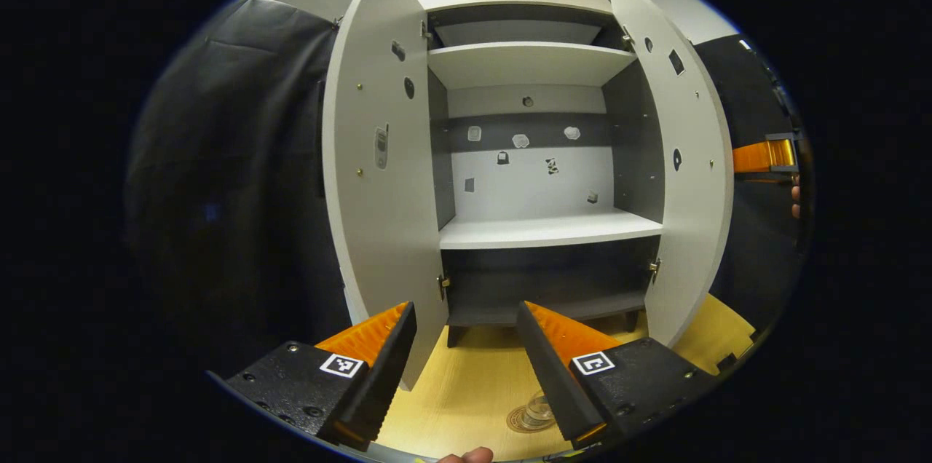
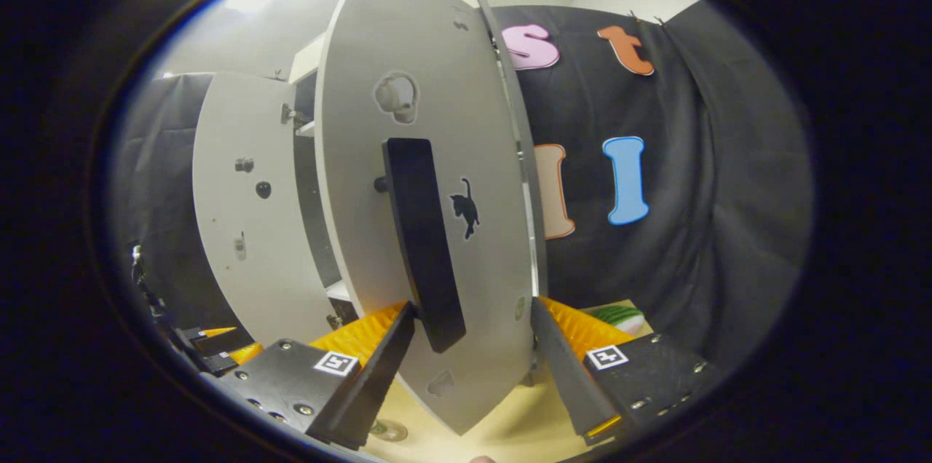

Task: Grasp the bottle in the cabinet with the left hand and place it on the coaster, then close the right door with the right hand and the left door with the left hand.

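A white cabinet (image 1: 535,230) stands with both doors swung wide on a pale wooden surface (image 1: 466,390), its shelves bare apart from small stickers on the back panel. In the left gripper view, the left door (image 1: 375,179) and the right door (image 1: 681,157) flank the opening. The left gripper (image 1: 466,317) hangs in front of the cabinet, its fingers spread wide with nothing between them. Low on the surface, the clear bottle (image 1: 539,408) sits on the round coaster (image 1: 526,419), partly hidden behind one finger. In the right gripper view, the right gripper (image 2: 473,317) is up against the right door's outer face, its fingers wide on either side of the door's dark handle (image 2: 422,237) without pressing on it.
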`<state>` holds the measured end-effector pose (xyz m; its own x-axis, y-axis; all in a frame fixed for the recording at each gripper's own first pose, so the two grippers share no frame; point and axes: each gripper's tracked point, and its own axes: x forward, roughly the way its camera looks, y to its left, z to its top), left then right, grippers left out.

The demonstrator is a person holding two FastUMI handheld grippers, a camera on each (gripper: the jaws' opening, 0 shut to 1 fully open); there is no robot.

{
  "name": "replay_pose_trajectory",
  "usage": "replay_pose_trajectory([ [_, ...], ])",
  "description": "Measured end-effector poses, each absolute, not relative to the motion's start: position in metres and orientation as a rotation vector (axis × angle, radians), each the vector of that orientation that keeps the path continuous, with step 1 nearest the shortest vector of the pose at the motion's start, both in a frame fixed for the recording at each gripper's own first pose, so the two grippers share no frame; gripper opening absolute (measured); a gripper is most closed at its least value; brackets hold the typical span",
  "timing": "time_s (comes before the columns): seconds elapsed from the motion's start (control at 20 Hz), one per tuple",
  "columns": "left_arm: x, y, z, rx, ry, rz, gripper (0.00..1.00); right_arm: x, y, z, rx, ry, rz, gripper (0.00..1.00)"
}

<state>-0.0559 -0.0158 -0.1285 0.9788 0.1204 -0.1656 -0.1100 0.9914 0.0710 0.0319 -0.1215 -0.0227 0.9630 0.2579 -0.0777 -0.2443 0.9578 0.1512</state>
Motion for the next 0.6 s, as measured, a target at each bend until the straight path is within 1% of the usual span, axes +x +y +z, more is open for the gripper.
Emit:
replay_pose_trajectory([
  [0.25,-0.057,0.014,-0.122,0.021,0.160,0.151,0.89,0.056,-0.077,-0.024,0.103,0.068,0.281,1.00],
  [0.4,-0.061,0.036,-0.119,-0.006,0.159,0.180,0.89,0.080,-0.046,-0.025,0.088,0.063,0.286,1.00],
  [0.55,-0.061,0.061,-0.110,-0.040,0.152,0.218,0.89,0.106,-0.019,-0.022,0.053,0.043,0.263,1.00],
  [0.6,-0.060,0.068,-0.107,-0.045,0.144,0.223,0.89,0.114,-0.010,-0.022,0.047,0.038,0.256,0.98],
])
